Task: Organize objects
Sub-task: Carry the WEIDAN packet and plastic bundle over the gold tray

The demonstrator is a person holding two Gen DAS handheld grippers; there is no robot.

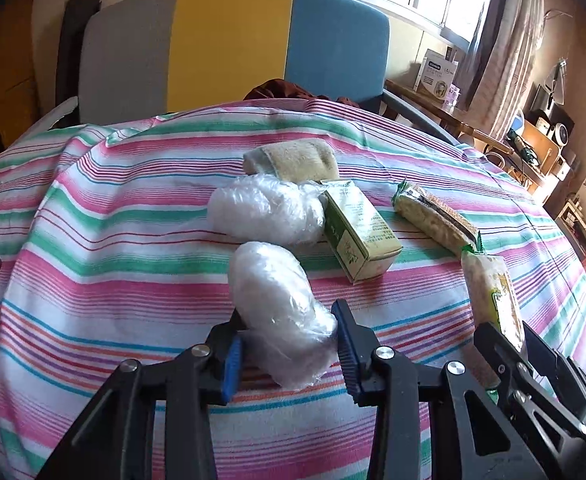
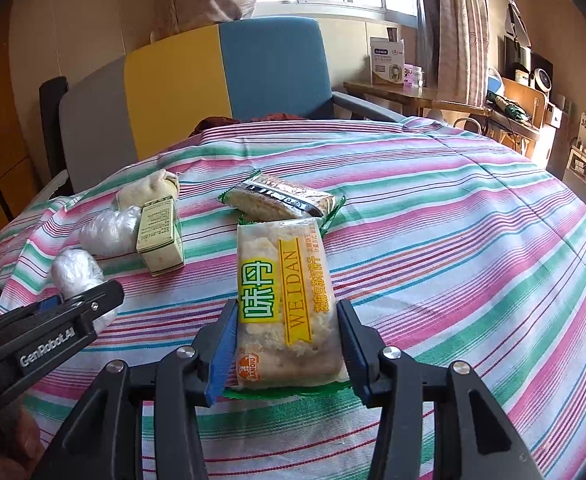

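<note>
Two items are in grasp at once. The near plastic-wrapped bundle (image 1: 283,312) lies on the striped cloth (image 1: 93,240) of the desk, at the near left of the group, with the left gripper (image 1: 289,354) closed around its near end; the blue pads (image 1: 232,364) press into the soft film from both sides, so the jaws are pinching the bundle rather than meeting. The cracker packet (image 2: 285,304), labelled WEIDAN, lies lengthwise at the near right, its near half between the pads of the right gripper (image 2: 283,350), whose jaws pinch it across its width. Both grips take the narrow dimension of a long object, which probably suits lifting each piece without crushing it. Farther off lie a second plastic-wrapped bundle (image 1: 265,208), touching a green carton (image 1: 359,232) tipped on its side, with a folded beige cloth (image 1: 291,160) just beyond them and a sandwich-biscuit packet (image 1: 433,214) to the right, its end touching the far end of the cracker packet. Both grippers slope downward toward the desk from the near edge, side by side, left beside right. A chair with grey, yellow and blue panels (image 1: 229,48) stands at the far edge.
</note>
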